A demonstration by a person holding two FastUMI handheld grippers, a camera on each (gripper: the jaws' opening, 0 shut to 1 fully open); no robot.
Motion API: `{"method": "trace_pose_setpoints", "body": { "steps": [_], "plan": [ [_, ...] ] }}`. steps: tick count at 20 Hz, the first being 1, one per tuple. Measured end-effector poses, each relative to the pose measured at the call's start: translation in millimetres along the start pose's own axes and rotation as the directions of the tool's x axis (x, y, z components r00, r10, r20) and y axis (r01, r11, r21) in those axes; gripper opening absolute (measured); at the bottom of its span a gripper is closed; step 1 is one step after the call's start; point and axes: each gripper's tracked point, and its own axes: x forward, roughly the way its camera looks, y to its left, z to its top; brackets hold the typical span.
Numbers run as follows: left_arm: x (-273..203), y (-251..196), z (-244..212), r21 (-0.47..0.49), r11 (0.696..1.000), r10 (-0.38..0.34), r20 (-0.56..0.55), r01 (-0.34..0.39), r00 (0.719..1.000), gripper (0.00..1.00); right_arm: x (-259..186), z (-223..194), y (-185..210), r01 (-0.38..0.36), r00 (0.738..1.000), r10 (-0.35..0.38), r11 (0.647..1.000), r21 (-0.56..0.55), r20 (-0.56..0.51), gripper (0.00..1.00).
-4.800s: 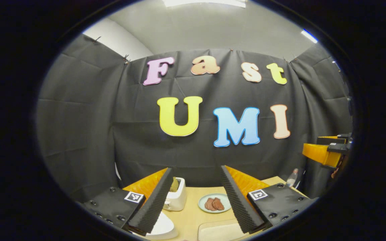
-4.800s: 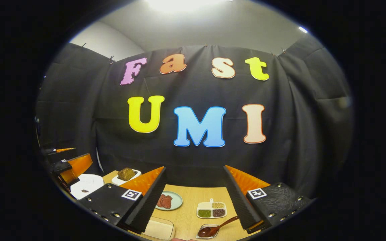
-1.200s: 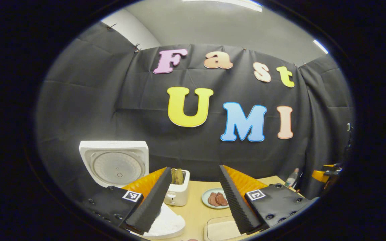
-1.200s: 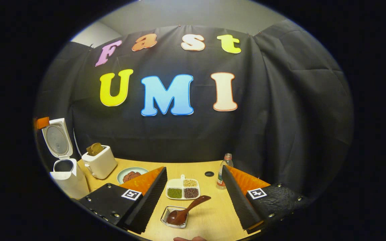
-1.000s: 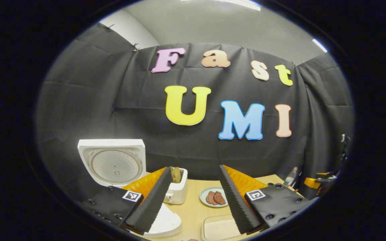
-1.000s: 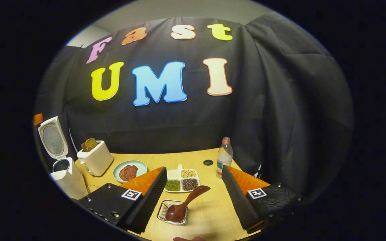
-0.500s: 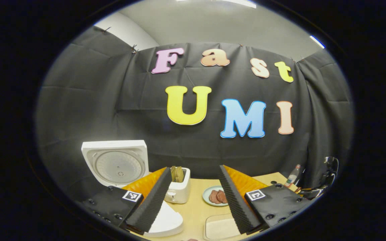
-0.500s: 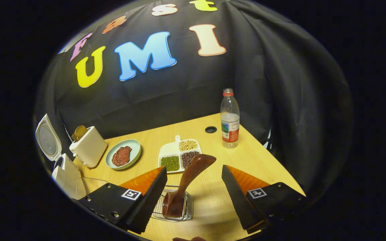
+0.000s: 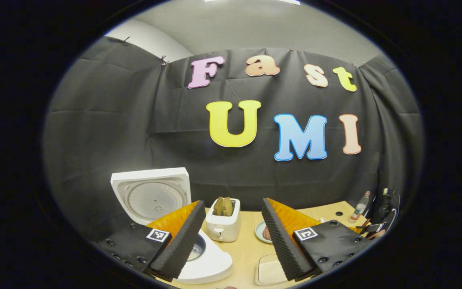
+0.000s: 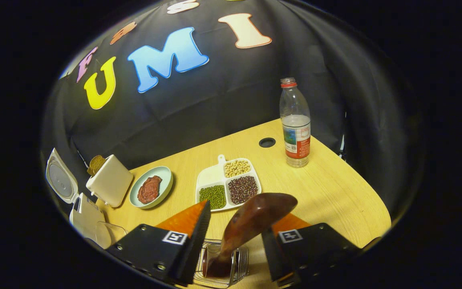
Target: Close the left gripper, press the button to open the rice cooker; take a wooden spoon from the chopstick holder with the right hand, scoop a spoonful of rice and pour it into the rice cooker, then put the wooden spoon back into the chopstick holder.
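Note:
A dark wooden spoon (image 10: 255, 218) stands tilted in a wire chopstick holder (image 10: 240, 263), bowl end down. My right gripper (image 10: 239, 214) straddles the spoon's handle. The handle lies against the right finger, with a gap left to the other finger (image 10: 199, 237), so the gripper is open. The white rice cooker (image 9: 211, 265) has its lid (image 9: 150, 194) raised; it also sits at the far left of the right gripper view, rice cooker (image 10: 82, 214). My left gripper (image 9: 233, 201) hangs open above the cooker's near side, holding nothing. A clear shallow box (image 10: 108, 237) lies beside the cooker.
On the wooden table (image 10: 335, 188) are a white toaster (image 10: 108, 182) with bread, a plate of meat (image 10: 163, 176), a three-part dish of beans (image 10: 213, 178) and a water bottle (image 10: 295, 124). A cable hole (image 10: 267, 142) lies near the back wall.
My right gripper has dropped down over the holder, and its fingers have narrowed around the spoon handle. The left gripper has shifted slightly, bringing more of the open cooker into view.

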Motion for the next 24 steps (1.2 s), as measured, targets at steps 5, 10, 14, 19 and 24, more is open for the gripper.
{"method": "trace_pose_setpoints", "body": {
  "steps": [5,10,14,19,24],
  "plan": [
    [5,-4,-4,-0.015,1.000,-0.001,-0.006,0.001,1.000,0.98,-12,-2,17,-0.045,0.999,0.046,0.997,0.056,-0.023,0.22],
    [5,-15,2,-0.012,1.000,-0.024,0.019,0.024,1.000,0.99,-41,23,39,-0.067,0.997,0.067,0.998,0.000,0.026,0.18],
    [-1,-20,4,-0.019,0.999,-0.045,0.040,0.046,0.998,0.99,-70,55,50,-0.075,0.995,0.074,0.997,0.009,0.068,0.18],
    [-11,-15,9,-0.035,0.997,-0.060,0.063,0.063,0.996,0.99,-114,94,85,-0.135,0.978,0.130,0.991,0.016,0.162,0.18],
    [-20,-5,10,-0.038,0.997,-0.068,0.080,0.072,0.994,0.97,-134,98,151,-0.251,0.953,0.251,0.968,-0.022,0.170,0.13]
  ]
}}
